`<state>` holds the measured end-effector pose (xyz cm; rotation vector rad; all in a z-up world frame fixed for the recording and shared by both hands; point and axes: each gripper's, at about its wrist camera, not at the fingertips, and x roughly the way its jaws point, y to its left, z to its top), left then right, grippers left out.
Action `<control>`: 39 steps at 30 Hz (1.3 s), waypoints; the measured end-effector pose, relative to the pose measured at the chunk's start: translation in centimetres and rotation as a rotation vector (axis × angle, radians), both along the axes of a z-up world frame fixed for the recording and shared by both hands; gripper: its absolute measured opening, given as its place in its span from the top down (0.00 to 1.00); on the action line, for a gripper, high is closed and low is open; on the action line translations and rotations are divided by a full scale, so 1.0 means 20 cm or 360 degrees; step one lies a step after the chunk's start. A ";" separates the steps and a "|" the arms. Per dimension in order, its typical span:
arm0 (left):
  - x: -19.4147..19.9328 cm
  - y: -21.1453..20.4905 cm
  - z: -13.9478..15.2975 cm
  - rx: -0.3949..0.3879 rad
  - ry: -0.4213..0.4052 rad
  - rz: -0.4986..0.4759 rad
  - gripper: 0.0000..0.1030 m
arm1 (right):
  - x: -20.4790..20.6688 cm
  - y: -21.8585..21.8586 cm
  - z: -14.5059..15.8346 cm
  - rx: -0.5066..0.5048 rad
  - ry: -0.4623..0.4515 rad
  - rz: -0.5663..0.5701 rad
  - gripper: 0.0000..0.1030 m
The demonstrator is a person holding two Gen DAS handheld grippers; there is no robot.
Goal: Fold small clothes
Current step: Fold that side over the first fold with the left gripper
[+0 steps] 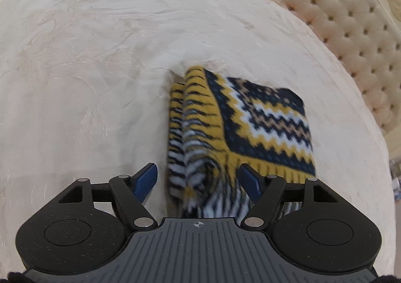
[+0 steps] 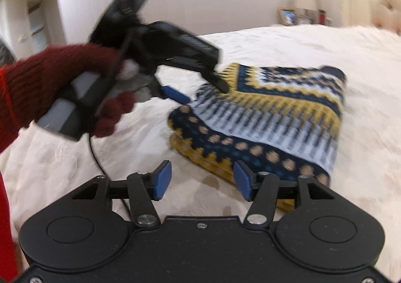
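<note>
folded sweater (image 1: pixel 240 117), both grippers' fingers apart

My knit (image 1: pixel 250 117) zigzags in yellow, navy and white; my pads (image 2: pixel 163 179) are blue, glove (image 2: pixel 62 65) dark red, bedspread (image 1: pixel 87 70) cream.

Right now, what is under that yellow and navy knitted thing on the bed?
The knitted garment lies folded on the cream bedspread, which shows all around it. Its own layers are stacked, a yellow edge peeking out below. Anything between or beneath the layers is covered.
</note>
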<state>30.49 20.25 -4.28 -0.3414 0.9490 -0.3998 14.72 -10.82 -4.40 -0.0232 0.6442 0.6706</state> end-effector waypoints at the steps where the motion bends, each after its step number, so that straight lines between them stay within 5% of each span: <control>1: -0.02 -0.01 0.00 0.0002 0.0000 -0.0013 0.32 | 0.00 -0.03 0.01 0.0026 0.0019 -0.0033 0.39; 10: -0.05 -0.06 -0.07 0.0019 0.0140 -0.0101 0.32 | 0.09 -0.29 0.08 0.0231 0.0117 -0.0268 0.24; 18: -0.03 -0.10 -0.14 -0.0067 0.0216 -0.0159 0.29 | 0.44 -0.48 0.07 0.0427 0.0255 -0.0451 0.23; 29: 0.03 -0.10 -0.19 -0.0204 0.0301 -0.0158 0.25 | 0.95 -0.53 -0.09 0.0615 0.0446 -0.0551 0.20; 39: 0.06 -0.12 -0.21 -0.0307 0.0350 -0.0192 0.25 | 1.18 -0.55 -0.34 0.0999 0.0667 -0.0583 0.21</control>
